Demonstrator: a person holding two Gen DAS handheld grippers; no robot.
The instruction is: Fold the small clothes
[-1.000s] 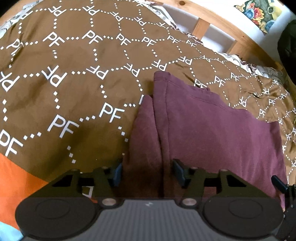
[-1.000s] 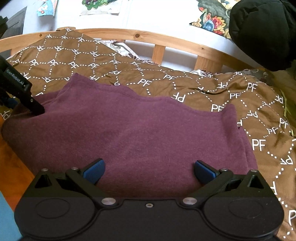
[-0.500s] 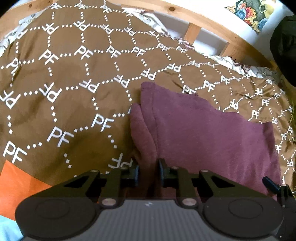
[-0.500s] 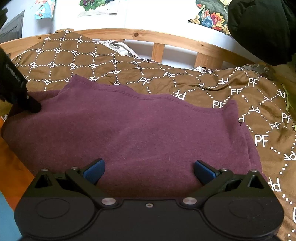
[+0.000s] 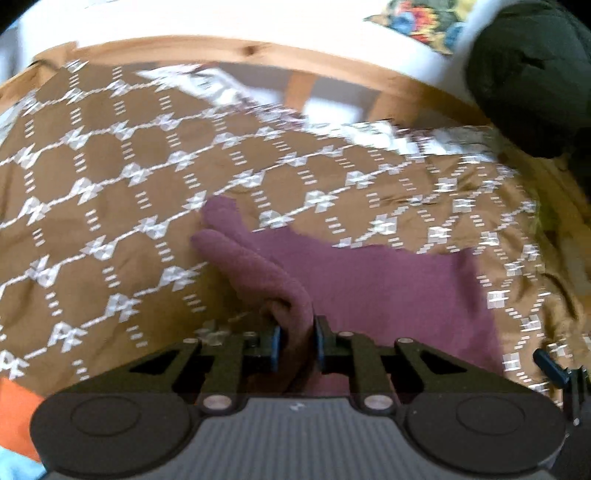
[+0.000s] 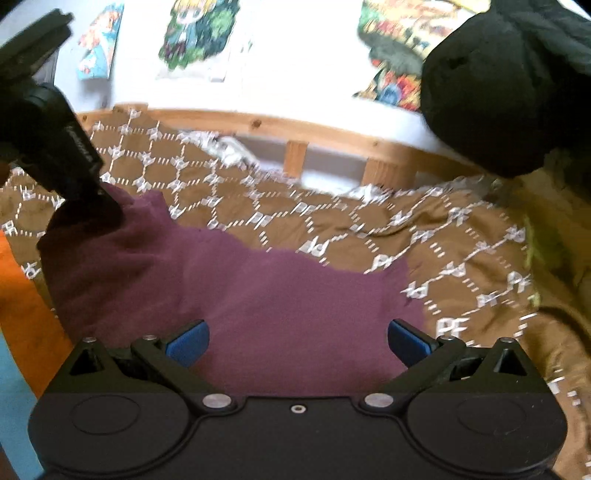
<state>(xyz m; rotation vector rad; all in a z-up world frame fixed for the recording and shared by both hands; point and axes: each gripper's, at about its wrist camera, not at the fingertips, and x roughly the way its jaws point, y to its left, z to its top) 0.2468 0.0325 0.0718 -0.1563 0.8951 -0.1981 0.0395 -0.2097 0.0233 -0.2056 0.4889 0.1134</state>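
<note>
A maroon garment [image 5: 369, 280] lies on a brown bedspread [image 5: 110, 206] printed with white "PF" marks. My left gripper [image 5: 295, 347] is shut on the garment's left edge and lifts it into a raised fold. In the right wrist view the garment [image 6: 288, 302] spreads ahead, and the left gripper [image 6: 74, 162] shows at the upper left with the cloth bunched up under it. My right gripper [image 6: 295, 341] is open, its blue pads [image 6: 188, 341] wide apart over the garment's near edge, holding nothing.
A wooden bed rail [image 6: 295, 129] runs along the far side below a white wall with colourful pictures [image 6: 195, 33]. A black bulky item [image 6: 509, 85] sits at the upper right. An orange patch [image 5: 14, 410] lies at the near left.
My left gripper has closed on the garment's left edge and risen with it, pulling the cloth up. Both views now tilt upward and blur. The right gripper stays open.
</note>
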